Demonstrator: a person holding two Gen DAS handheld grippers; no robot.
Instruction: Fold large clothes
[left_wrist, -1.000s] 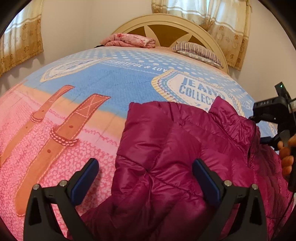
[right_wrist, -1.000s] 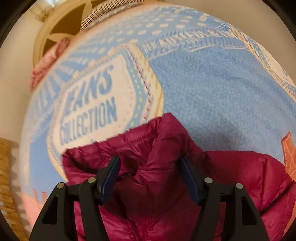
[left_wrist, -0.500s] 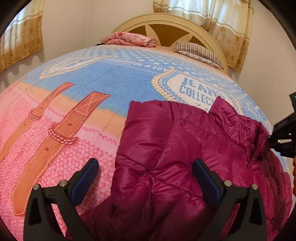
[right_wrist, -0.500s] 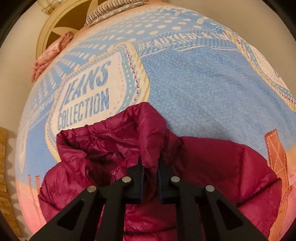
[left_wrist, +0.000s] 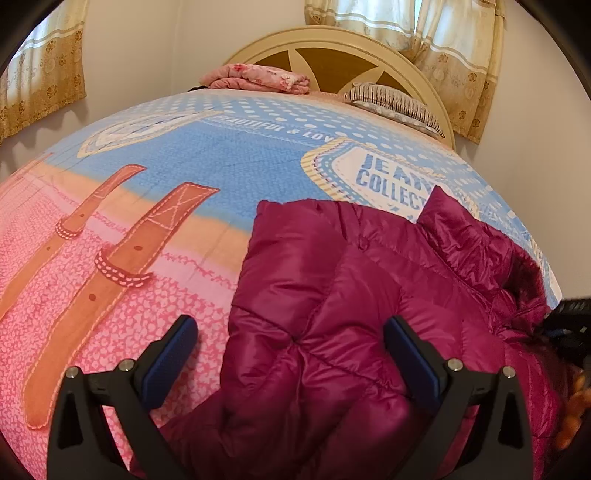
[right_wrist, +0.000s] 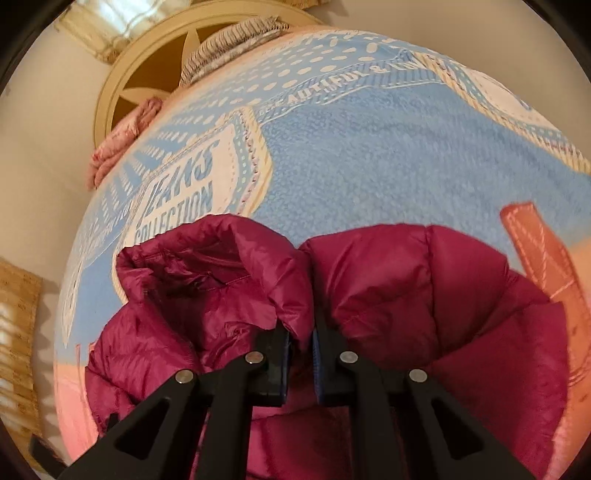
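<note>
Blue-and-pink bedspread (left_wrist: 155, 206) carries the magenta puffer jacket (left_wrist: 332, 295). Right gripper (right_wrist: 300, 343) jaws clamp its collar; left gripper (left_wrist: 291, 354) jaws gape, empty. Draw the collar across evenly, keeping the padding flat.

puffer jacket (left_wrist: 332, 314) lower hem cut off by frame bottom, right gripper (left_wrist: 570, 325) mostly beyond right edge, bedspread (right_wrist: 369, 147) lettering partly covered

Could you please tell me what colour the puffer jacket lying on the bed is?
Magenta, a deep glossy pink-purple. The jacket shows best in the left wrist view.
</note>
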